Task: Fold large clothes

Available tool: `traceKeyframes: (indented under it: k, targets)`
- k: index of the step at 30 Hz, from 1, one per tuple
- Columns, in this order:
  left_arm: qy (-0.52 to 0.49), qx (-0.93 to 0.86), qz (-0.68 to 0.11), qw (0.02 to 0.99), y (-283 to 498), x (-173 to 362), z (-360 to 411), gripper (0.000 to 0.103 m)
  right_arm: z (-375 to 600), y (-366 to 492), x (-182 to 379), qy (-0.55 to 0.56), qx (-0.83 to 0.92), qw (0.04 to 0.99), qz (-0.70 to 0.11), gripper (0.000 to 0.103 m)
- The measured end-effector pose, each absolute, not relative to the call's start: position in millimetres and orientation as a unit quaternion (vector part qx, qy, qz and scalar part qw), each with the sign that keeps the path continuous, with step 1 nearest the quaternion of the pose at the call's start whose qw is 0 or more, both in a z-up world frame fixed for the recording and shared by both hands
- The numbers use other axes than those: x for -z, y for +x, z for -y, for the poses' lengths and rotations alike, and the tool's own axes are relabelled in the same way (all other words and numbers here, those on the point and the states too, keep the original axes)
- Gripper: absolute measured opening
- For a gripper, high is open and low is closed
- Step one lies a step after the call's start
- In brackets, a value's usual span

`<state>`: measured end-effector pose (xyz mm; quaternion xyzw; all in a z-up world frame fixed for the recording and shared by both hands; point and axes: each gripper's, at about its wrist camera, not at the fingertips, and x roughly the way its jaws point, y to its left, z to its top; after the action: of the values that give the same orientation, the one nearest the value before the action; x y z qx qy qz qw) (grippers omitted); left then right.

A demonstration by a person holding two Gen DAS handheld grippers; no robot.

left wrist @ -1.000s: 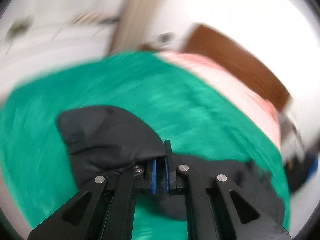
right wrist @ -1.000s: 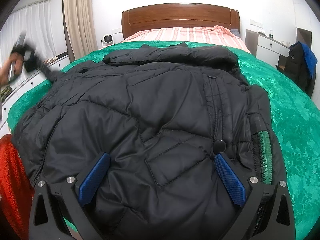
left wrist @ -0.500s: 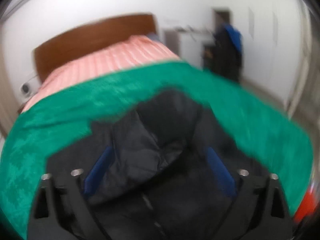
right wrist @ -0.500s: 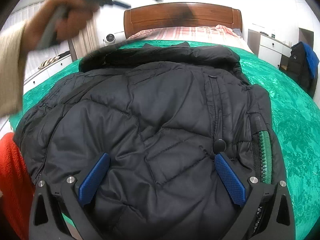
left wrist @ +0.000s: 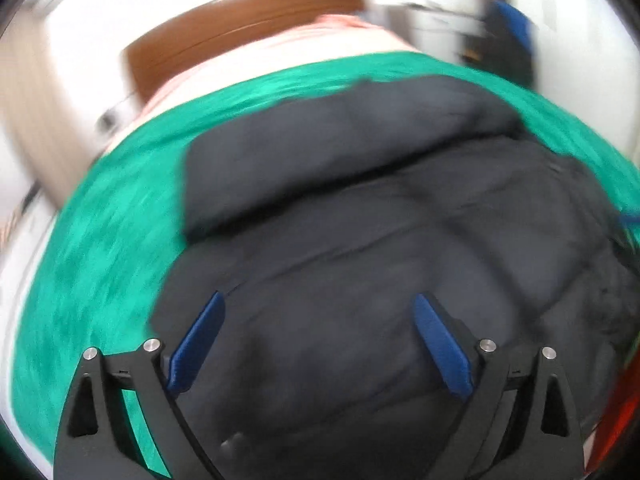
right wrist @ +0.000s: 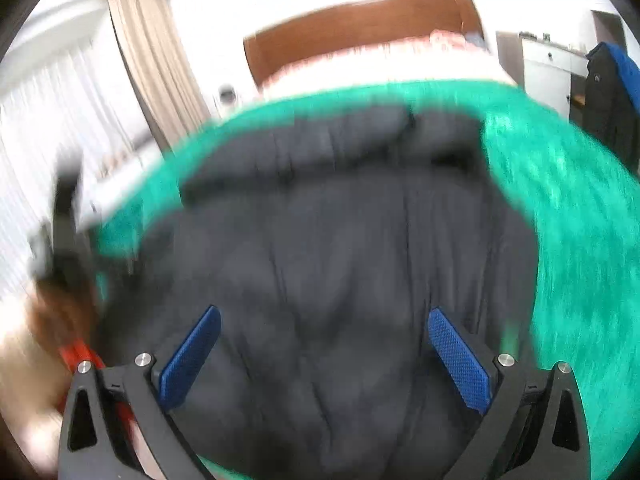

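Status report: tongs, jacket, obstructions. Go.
Left tongs open, empty, over the jacket. Right tongs open, empty, same. Black jacket spread on green bedspread, a fold across its far end. Nothing between either tongs' fingers; both views blurred.

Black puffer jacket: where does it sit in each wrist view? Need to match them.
Left wrist: black puffer jacket fills the centre and lower right, behind the open left claw, with a folded band across its upper part.
Right wrist: the jacket fills the centre, behind the open right claw.
Shared landmark: wooden headboard, top of both.
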<state>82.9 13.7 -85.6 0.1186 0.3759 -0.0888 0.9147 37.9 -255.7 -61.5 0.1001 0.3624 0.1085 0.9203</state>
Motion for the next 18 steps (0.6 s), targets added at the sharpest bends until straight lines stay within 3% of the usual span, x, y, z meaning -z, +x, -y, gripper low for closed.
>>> traceKeyframes:
  k: [3,7,10,11,12,13,14,18]
  targets:
    - [0.054,0.008,-0.368,0.928,69.8,96.5,-67.4,0.096,270.6,101.4,28.2,0.115,-0.112,0.928,-0.335,0.102]
    - [-0.064,-0.057,-0.348,0.934,38.2,112.7,-130.7,0.096,298.4,208.6,41.7,0.167,-0.079,0.907,-0.379,0.102]
    - [-0.094,-0.063,-0.367,0.923,36.4,128.4,-151.6,0.096,311.8,271.2,70.2,0.198,-0.059,0.879,-0.429,0.091]
    - [-0.096,-0.063,-0.373,0.921,38.6,129.3,-153.7,0.096,311.2,286.3,81.1,0.197,-0.051,0.870,-0.449,0.080]
    - [-0.101,-0.064,-0.368,0.922,39.3,127.8,-155.9,0.096,310.0,291.7,87.7,0.198,-0.041,0.866,-0.458,0.053]
    - [-0.105,-0.063,-0.363,0.924,38.9,126.8,-157.5,0.096,309.3,292.4,92.1,0.208,-0.034,0.863,-0.460,0.036]
    - [-0.106,-0.063,-0.361,0.924,41.3,126.5,-155.2,0.096,309.6,288.7,89.8,0.226,-0.025,0.861,-0.455,0.027]
    - [-0.106,-0.051,-0.370,0.922,49.8,135.5,-147.0,0.096,300.3,258.5,54.0,0.338,-0.086,0.835,-0.426,0.016]
